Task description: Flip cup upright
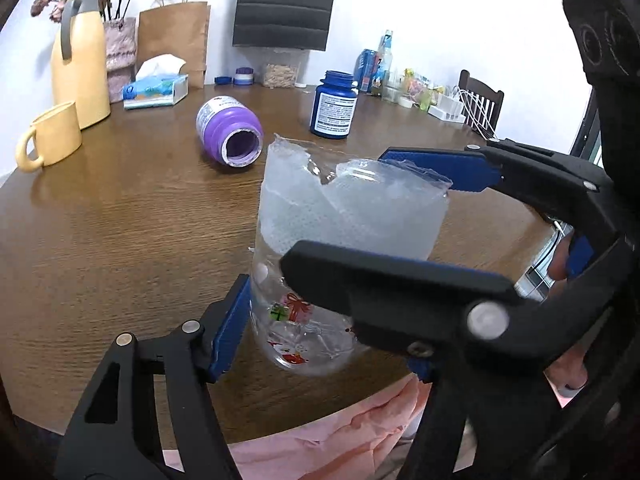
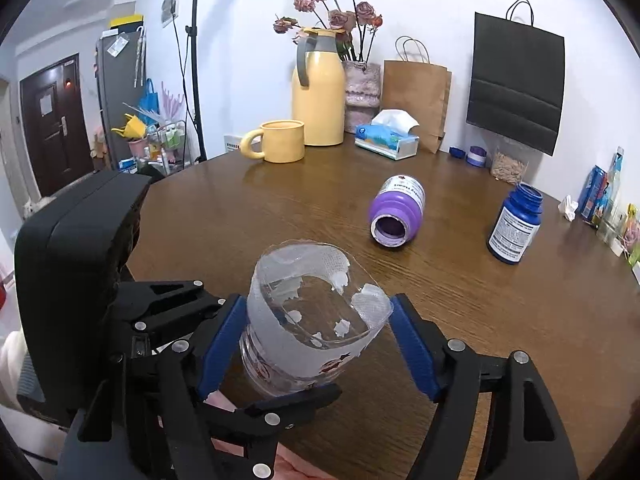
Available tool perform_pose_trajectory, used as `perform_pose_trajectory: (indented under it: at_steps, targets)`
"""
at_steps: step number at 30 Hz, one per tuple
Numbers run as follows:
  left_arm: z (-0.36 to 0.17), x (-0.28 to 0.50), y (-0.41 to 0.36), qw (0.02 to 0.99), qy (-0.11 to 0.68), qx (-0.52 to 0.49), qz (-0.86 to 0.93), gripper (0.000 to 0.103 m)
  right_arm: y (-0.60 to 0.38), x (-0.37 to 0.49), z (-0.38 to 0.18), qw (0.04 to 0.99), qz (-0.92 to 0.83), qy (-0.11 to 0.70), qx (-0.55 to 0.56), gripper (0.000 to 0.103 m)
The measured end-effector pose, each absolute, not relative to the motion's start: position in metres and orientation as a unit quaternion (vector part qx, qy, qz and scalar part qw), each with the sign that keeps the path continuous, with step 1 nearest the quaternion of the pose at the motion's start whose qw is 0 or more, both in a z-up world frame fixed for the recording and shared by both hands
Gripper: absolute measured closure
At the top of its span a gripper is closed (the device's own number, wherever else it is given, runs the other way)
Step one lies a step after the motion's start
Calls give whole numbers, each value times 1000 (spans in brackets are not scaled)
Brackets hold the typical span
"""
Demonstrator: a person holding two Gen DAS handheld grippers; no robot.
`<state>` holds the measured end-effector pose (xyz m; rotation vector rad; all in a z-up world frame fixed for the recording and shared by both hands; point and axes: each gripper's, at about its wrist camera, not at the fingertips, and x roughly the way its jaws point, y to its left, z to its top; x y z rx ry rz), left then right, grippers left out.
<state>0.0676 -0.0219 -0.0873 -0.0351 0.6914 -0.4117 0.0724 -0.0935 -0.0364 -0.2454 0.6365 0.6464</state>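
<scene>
Currently logged: one cup (image 2: 280,344), two grippers, two bottles, one mug.
I count the clear cup mouth-up and tilted at the table's (image 2: 224,220) 6 o'clock edge. Right gripper (image 2: 316,304): narrowed, both blue pads pressed on the cup's upper wall. Left gripper (image 1: 320,320): one pad (image 1: 228,328) against the lower wall, the other hidden, so I cannot tell its grip. Purple bottle (image 2: 396,212) lies at the cup's 2 o'clock, blue bottle (image 2: 514,224) upright beyond; yellow mug (image 2: 280,140) near 12.
</scene>
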Motion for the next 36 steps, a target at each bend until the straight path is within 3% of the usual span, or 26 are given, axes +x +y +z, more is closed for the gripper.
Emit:
perform_pose_trajectory:
  at_steps: [9,23,30,34,36]
  targets:
    - [-95,73,-18,924,338,-27,-179,43,-136,78,-40,874,345,342,-3,24]
    - [-94,75,-29,933,349,-48,-80,43,-170,69,-46,897,271,343,63,24]
    - [-95,75,-32,931,352,-44,-86,42,-181,71,-45,913,199,353,43,24]
    - [-91,72,-33,932,348,-38,-92,28,-180,72,-47,914,184,359,31,24]
    - [-86,70,-31,934,342,-41,-98,27,-181,73,-46,914,183,360,34,24]
